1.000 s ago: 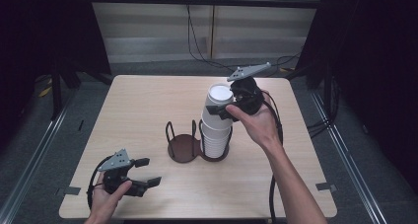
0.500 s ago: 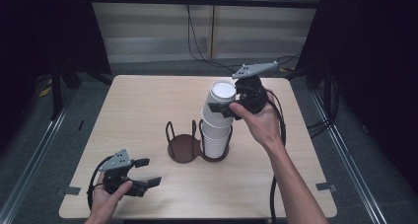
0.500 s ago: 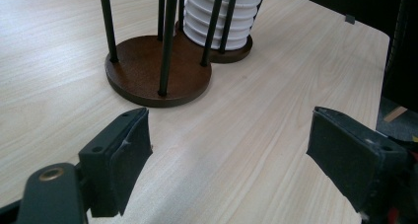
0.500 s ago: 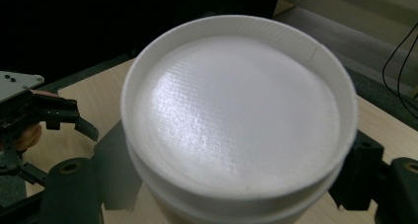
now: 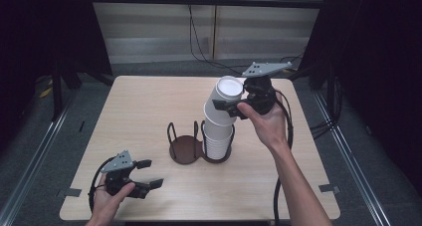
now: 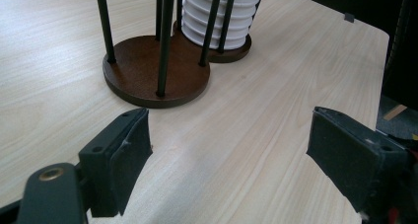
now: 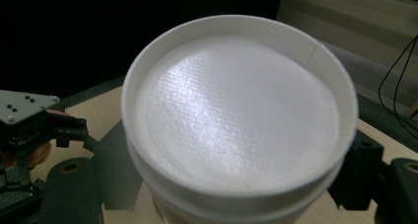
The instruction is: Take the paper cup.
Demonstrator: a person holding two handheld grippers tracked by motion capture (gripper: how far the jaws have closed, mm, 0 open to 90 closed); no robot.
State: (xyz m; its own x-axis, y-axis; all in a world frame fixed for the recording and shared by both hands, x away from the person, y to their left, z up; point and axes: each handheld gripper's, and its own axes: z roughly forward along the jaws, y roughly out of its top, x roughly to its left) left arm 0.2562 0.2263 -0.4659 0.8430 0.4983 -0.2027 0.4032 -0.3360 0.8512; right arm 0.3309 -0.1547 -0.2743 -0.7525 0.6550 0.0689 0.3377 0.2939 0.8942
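Right tool (image 5: 233,108) grips unmarked white cup (image 5: 224,102) atop stack (image 5: 218,140).

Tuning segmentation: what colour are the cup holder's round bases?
Dark brown wood, on the cup holder; clearest in the left gripper view.

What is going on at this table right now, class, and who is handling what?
A person holds a gripper in each hand. The right gripper is closed around the top cup of an upside-down white cup stack, tilting it off the pile. The stack sits in one side of a brown two-ring holder; the other ring is empty. The left gripper rests open near the front left of the table, holding nothing.
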